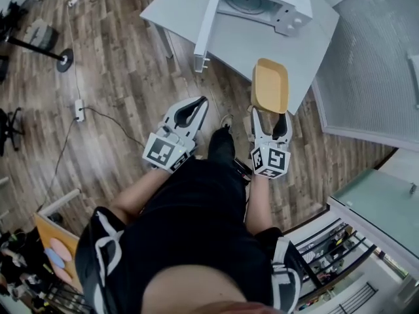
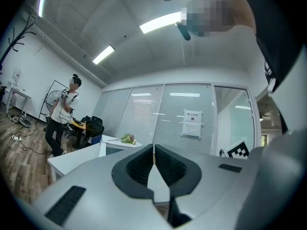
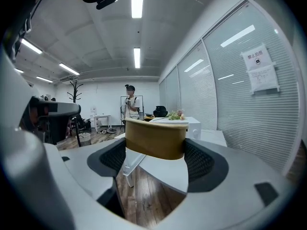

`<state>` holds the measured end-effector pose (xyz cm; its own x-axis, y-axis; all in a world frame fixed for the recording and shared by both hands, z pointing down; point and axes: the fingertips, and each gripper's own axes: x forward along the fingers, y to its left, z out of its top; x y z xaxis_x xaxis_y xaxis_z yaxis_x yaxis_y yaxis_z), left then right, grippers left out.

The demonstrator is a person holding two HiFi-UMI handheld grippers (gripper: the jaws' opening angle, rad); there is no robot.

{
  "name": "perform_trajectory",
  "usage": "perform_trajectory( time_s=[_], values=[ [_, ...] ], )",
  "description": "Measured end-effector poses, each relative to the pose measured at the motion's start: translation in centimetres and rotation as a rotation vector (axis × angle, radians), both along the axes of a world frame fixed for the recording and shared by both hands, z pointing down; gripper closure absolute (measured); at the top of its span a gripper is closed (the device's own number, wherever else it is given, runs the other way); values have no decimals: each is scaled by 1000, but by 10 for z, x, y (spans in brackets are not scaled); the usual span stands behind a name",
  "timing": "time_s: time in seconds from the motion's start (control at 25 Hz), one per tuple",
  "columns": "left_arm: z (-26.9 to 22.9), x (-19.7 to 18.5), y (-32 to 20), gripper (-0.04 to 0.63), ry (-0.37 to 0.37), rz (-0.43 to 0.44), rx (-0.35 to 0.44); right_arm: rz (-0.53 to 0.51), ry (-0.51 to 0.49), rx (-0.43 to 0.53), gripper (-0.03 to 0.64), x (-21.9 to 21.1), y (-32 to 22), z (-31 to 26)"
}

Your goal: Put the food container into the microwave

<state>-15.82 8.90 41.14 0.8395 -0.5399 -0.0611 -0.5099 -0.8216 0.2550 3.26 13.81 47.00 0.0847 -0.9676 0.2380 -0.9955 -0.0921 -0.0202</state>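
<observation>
Right gripper (image 1: 272, 118) grips the food container (image 1: 270, 84), a tan shallow tub, by its near end; tub juts fwd from the jaws, seen against the near edge of the white table (image 1: 262, 48). In the right gripper view the right gripper (image 3: 156, 151) has its dark pads pressed on both sides of the food container (image 3: 156, 138), jaws spread approx. to the tub's width, rim level. Microwave (image 1: 262, 2) sits at the far side of the table, white, w/ door (image 1: 206, 25) swung wide open toward the left and the round plate showing inside; the tub is well short of it, not in yet. Microwave (image 3: 194, 126) also shows past the tub in the right gripper view, w/ some greens (image 3: 175, 115) on top. Left gripper (image 1: 196, 106) hangs over the wood floor (image 1: 124, 77), left of the table, well apart from the tub. In its own view the left gripper (image 2: 153, 152) has jaws closed tight, pads meeting, nothing btw. them. Beyond it: table (image 2: 72, 158), greens (image 2: 127, 138), a glass wall w/ a paper notice (image 2: 192, 123), and a bystander (image 2: 60, 114) standing at the back left. A cable w/ power strip (image 1: 79, 110) lies on the floor.
</observation>
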Motion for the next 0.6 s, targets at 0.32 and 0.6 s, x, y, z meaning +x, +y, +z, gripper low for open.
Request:
perform_trajectory(
  time_s=[0.32,0.6],
  values=[
    [-3,97,-70,563,-20,-74,28,-129,18,-17,219,90,-101,20],
    [-9,169,-122,563,-26,-159,39,-234,-4,-44,219,152,-187,45]
  ],
)
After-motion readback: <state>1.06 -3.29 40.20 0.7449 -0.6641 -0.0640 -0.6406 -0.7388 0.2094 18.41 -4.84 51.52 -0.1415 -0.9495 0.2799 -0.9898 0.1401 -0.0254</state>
